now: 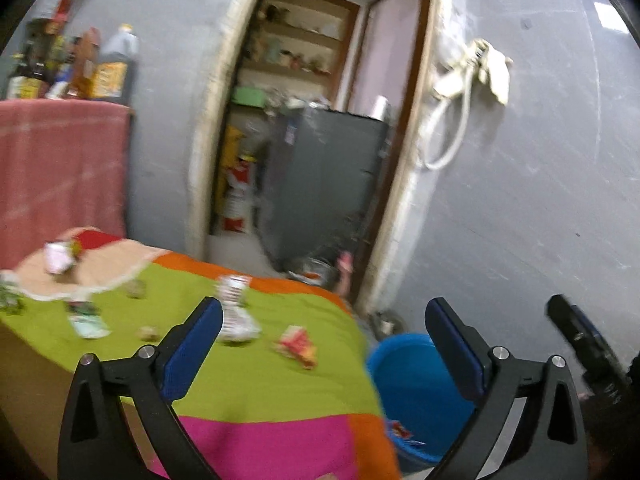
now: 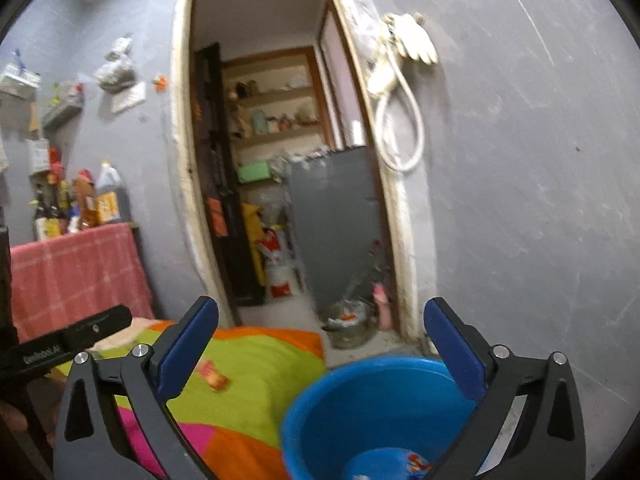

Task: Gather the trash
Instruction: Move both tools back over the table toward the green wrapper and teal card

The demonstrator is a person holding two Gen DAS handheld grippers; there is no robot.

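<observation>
Bed (image 1: 256, 384) with green-pink-orange cover; scattered wrappers (image 1: 298, 346) on it; blue bucket (image 2: 360, 408) on floor beside.

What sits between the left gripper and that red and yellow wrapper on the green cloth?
Nothing visible does. The left gripper is open with nothing in it, and the red and yellow wrapper lies alone on the green cloth just ahead. The blue bucket stands beside the cloth's edge.

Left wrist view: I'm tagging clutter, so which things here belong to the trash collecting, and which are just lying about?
Job: blue bucket; red-yellow wrapper; striped white wrapper; pale green packet.

Lying about: bottles on the shelf; pink cloth; white cable; grey cabinet.
</observation>
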